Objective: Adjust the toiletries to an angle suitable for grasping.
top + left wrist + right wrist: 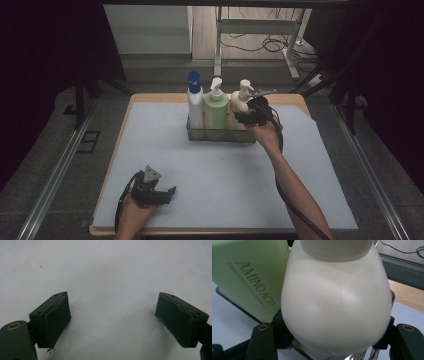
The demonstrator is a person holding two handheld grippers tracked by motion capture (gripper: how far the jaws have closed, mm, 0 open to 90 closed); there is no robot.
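Left gripper (167, 192) rests near the table's (150, 150) front edge, jaws spread, nothing between. Farther back, right gripper (337, 340) pinches the cream bottle (337, 305), right-end in the clear rack (220, 134) beside the green bottle (216, 111). Risk: rounded body slipping out, or lift dragging the rack.

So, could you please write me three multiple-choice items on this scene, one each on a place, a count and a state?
1. Where does the cream bottle stand in the rack?
A. person's left end
B. middle
C. person's right end

2. How many bottles are in the rack?
A. two
B. three
C. four

3. How do the left tongs stand?
A. open over the bare mat
B. shut on a bottle
C. shut on a cloth

Key: 1 C, it stands right of the green bottle; 2 B, the blue-capped bottle, green and cream; 3 A, the jaws are wide apart with nothing between them.
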